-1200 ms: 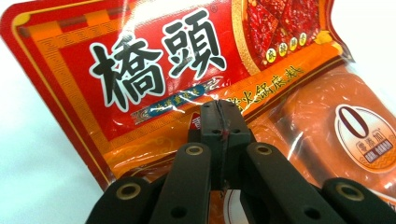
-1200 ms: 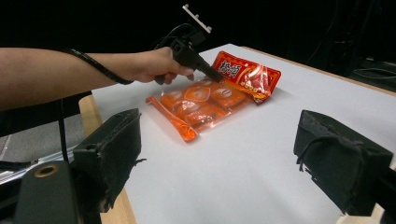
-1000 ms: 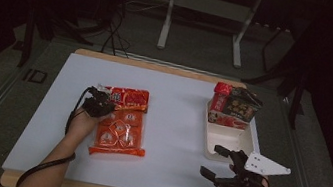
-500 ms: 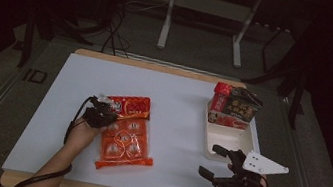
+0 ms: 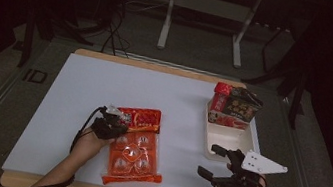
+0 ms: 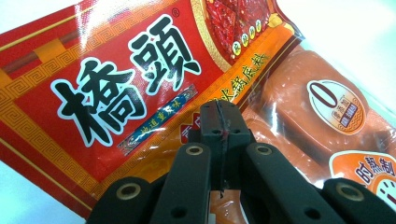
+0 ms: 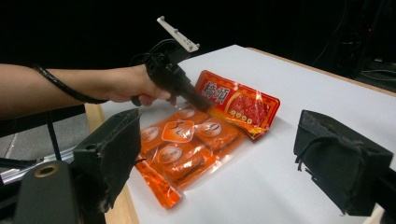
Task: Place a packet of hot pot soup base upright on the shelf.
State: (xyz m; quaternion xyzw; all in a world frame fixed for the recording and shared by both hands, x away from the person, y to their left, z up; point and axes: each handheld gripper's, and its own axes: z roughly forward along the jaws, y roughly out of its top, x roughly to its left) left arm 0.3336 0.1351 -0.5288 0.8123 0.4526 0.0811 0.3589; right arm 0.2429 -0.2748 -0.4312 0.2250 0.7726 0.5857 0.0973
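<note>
A red and orange food packet [image 5: 134,149] with several sealed portions lies on the white table top, left of centre. My left gripper [image 5: 118,125] is shut on the packet's left edge near its red printed end, which is lifted off the table. In the left gripper view the jaws [image 6: 218,116] meet on the film of the packet [image 6: 116,93]. The right gripper view shows the same hold, with the left gripper [image 7: 196,100] on the packet [image 7: 196,140]. My right gripper [image 5: 207,159] stands open near the front right with nothing between its pads [image 7: 112,149].
A white tray [image 5: 225,138] stands at the right, just beyond my right gripper, with a red and a dark snack pack [image 5: 233,106] upright at its far end. Bare white table top [image 5: 105,84] lies beyond the packet. The wooden table edge runs along the front.
My left gripper has dragged the packet to the right and toward the front edge, turning it a little. The right hand has kept still.
</note>
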